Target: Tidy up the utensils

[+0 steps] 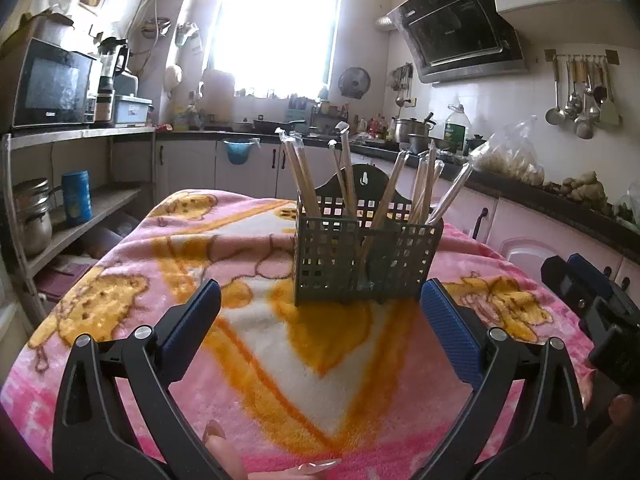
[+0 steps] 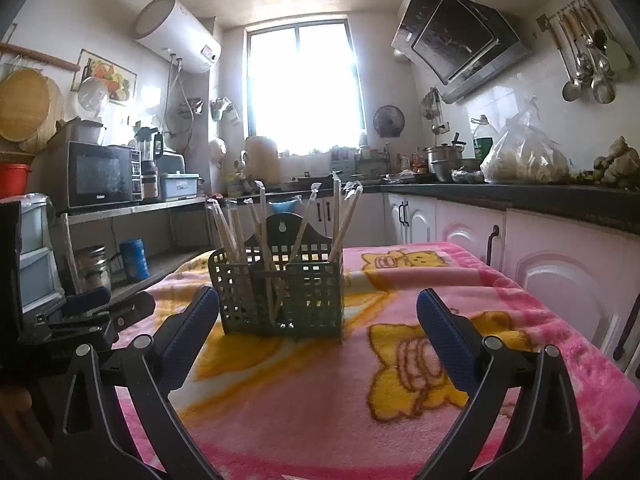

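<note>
I see both my left gripper [image 1: 320,316] and right gripper [image 2: 318,316] with fingers apart, holding nothing; the dark green slotted plastic caddy [image 1: 362,264] stands upright on the pink blanket-covered worktop [image 1: 280,380]. Wrapped wooden chopsticks [image 1: 304,176] lean inside it.

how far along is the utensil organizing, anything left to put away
Looks mostly done: the wrapped chopsticks all stand in the grid caddy, spread across its compartments. Nothing is in hand: the left gripper and right gripper are both open and empty, short of the caddy. No loose utensils show on the pink blanket, so little seems left, at least in view.
</note>
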`<state>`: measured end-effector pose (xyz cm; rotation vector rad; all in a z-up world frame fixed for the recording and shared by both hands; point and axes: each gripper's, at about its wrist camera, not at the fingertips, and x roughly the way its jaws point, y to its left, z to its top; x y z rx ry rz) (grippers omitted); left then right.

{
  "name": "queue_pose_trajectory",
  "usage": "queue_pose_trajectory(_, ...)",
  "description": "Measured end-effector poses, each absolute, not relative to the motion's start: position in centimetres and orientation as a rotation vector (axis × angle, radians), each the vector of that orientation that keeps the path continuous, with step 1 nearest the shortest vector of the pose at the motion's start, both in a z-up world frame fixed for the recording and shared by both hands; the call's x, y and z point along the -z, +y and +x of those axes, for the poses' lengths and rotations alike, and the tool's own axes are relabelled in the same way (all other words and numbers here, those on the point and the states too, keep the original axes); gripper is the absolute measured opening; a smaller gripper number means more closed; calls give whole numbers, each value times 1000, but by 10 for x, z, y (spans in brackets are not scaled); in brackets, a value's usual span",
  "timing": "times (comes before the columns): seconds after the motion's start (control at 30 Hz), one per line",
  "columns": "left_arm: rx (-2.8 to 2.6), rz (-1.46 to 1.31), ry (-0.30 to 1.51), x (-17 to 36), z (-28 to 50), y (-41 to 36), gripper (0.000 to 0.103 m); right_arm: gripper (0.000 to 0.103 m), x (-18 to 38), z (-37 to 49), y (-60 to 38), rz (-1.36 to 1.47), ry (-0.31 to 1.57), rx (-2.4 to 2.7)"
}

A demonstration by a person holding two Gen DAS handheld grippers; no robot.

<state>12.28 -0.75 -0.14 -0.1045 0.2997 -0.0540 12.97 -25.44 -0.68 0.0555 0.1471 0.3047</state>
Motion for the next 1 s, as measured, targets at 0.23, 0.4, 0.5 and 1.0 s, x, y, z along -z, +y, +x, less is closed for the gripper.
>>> queue_pose_trajectory(0.23,45,-101,306,3,124,-8,92,97,8,129,-254,52,152,-306)
queue_pose_trajectory(0.4,49,-102,309,3,124,-9,92,97,10,129,-251,42,157,-310)
queue_pose_trajectory(0.5,51,-105,309,3,124,-9,92,97,10,130,-251,42,159,-311)
queue_pose_trajectory(1.0,60,-113,304,1,124,-10,92,97,11,129,-250,35,161,-314)
